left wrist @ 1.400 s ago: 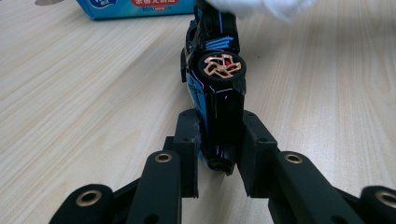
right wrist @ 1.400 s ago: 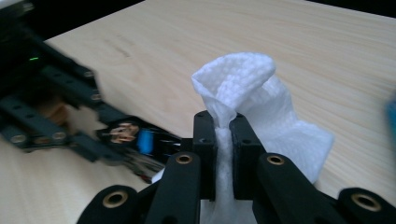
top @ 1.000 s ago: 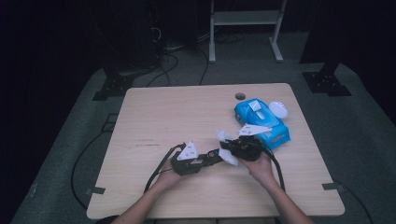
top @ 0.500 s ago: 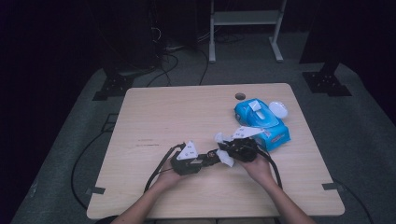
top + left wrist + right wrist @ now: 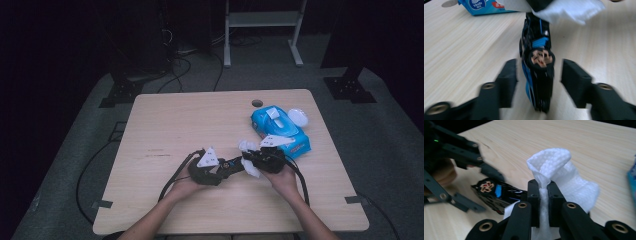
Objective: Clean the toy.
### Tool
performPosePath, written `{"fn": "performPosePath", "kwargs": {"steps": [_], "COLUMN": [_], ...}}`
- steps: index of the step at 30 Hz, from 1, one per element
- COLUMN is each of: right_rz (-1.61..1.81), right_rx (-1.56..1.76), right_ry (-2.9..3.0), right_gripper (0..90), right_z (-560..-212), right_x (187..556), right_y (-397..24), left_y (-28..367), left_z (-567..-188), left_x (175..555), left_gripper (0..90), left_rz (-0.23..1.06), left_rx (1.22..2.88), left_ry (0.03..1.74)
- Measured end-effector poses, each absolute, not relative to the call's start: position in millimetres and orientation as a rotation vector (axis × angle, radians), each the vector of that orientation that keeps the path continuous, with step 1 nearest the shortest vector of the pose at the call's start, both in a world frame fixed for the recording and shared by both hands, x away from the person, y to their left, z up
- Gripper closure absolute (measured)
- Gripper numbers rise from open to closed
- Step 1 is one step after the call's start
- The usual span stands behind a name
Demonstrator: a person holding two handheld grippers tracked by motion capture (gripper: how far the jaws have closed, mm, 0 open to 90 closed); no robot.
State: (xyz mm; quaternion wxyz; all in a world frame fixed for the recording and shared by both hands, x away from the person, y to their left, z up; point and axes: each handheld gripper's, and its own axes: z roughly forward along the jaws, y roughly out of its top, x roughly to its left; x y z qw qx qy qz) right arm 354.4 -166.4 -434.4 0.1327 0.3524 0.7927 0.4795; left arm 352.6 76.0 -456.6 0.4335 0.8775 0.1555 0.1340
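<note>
A small black and blue object [image 5: 537,75] with a round emblem at its end lies on the table between the jaws of my left gripper [image 5: 539,72]. Those jaws have just been opening and stand apart from the object's sides. My right gripper [image 5: 543,192] is shut on a white wipe [image 5: 554,165], which bunches up above its pads and hangs over the object's far end [image 5: 564,10]. In the high view the left gripper [image 5: 235,164] and the right gripper [image 5: 248,162] meet tip to tip near the table's front. From the right gripper view, the object [image 5: 499,195] sits beside the left gripper [image 5: 484,187].
A blue pack of wipes [image 5: 277,130] lies at the right of the wooden table [image 5: 200,120], with a white round lid [image 5: 299,117] beside it. A small hole [image 5: 257,103] sits near the far edge. Cables trail from both grippers.
In the high view both hands stay almost where they were, tip to tip at the table's front; the right gripper with the wipe has shifted only slightly.
</note>
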Motion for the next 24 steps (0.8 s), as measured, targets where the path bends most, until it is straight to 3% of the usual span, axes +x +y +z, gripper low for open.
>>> {"fn": "performPosePath", "kwargs": {"steps": [1,4,8,14,20,24], "right_rz": [1.399,1.451,1.439,1.422,1.411,1.429], "right_rx": [1.019,1.001,0.937,1.054,1.056,1.071], "right_ry": [2.306,2.346,2.361,2.271,2.277,2.271], "right_gripper": [82.7,82.7,82.7,82.7,82.7,82.9], "right_z": [-434.7,-436.1,-435.6,-435.3,-433.2,-437.3], "right_x": [353.5,350.6,347.9,357.1,360.0,359.6], "right_y": [-163.4,-152.6,-146.3,-174.1,-170.0,-170.0], "left_y": [73.3,68.8,76.1,94.2,96.2,87.7], "left_z": [-456.2,-457.0,-460.3,-459.3,-457.9,-455.1], "left_x": [353.6,354.4,354.2,357.8,355.2,359.2], "left_gripper": [33.8,36.3,59.7,69.7,69.6,57.3], "left_rz": [0.331,0.329,0.344,0.309,0.319,0.307], "left_rx": [2.200,2.232,2.258,2.244,2.254,2.272], "left_ry": [0.388,0.375,0.373,0.396,0.378,0.381]}}
